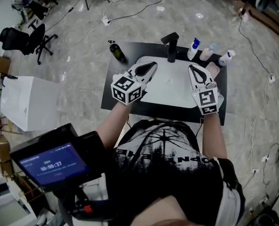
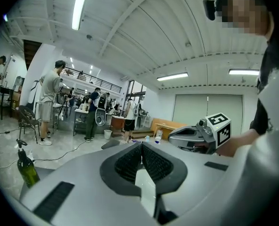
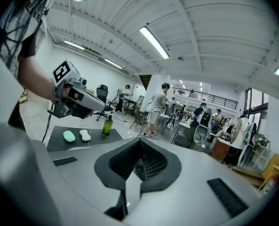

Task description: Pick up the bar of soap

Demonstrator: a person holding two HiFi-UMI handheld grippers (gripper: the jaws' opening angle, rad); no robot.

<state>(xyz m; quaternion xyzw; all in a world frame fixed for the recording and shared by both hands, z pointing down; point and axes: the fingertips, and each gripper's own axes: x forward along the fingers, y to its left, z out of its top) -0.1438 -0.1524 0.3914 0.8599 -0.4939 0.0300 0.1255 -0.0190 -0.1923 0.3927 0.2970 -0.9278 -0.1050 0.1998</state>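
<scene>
A pale green bar of soap [image 3: 69,136] and a white bar [image 3: 85,135] lie side by side on the black counter [image 3: 54,142], next to a dark green bottle [image 3: 107,125]. The head view does not show the bars; my left gripper's marker cube covers that corner. My left gripper [image 1: 148,68] hovers over the left side of the white sink [image 1: 172,91], with its jaws shut and nothing between them [image 2: 141,149]. My right gripper [image 1: 196,72] hangs over the sink's right side, likewise shut and empty [image 3: 140,149]. Each gripper view shows the other gripper raised above the counter.
A black faucet [image 1: 170,46] stands at the back of the sink. Two spray bottles [image 1: 193,48] [image 1: 226,58] and a pink item [image 1: 206,54] stand at the back right. The dark bottle [image 1: 117,51] is at the back left. Cables, an office chair [image 1: 28,39] and a white box [image 1: 28,102] are on the floor.
</scene>
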